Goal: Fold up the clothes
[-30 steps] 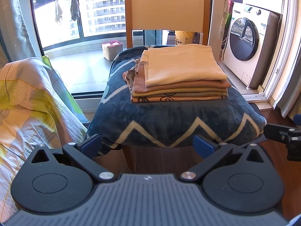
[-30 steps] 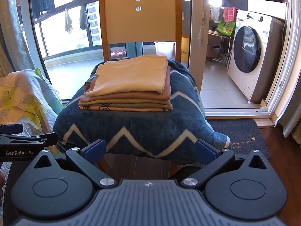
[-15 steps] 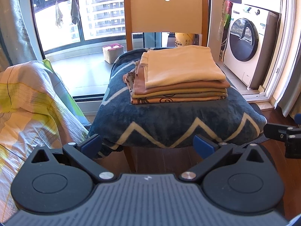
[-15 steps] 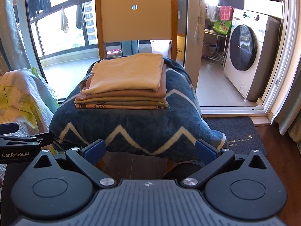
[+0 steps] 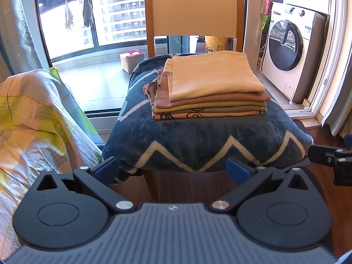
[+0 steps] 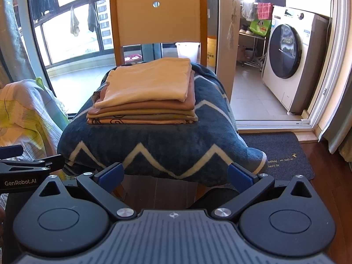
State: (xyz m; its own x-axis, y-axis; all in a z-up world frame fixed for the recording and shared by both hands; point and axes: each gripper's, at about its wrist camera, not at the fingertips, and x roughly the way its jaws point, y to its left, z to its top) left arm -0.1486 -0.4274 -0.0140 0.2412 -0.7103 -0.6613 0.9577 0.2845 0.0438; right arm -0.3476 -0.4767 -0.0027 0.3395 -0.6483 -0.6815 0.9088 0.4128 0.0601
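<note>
Both sets of tongs, left tongs point(image 5: 172, 168) and right tongs point(image 6: 175, 175), hang spread wide and empty before a chair point(image 6: 158, 17). On its blue zigzag blanket point(image 6: 154, 140) sits a neat stack of folded clothes point(image 6: 145, 94), a washing machine point(image 6: 288, 66) beyond.

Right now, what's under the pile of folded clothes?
The pile of folded clothes sits on a blue zigzag blanket draped over a wooden chair. The chair's seat is hidden by the blanket.
</note>
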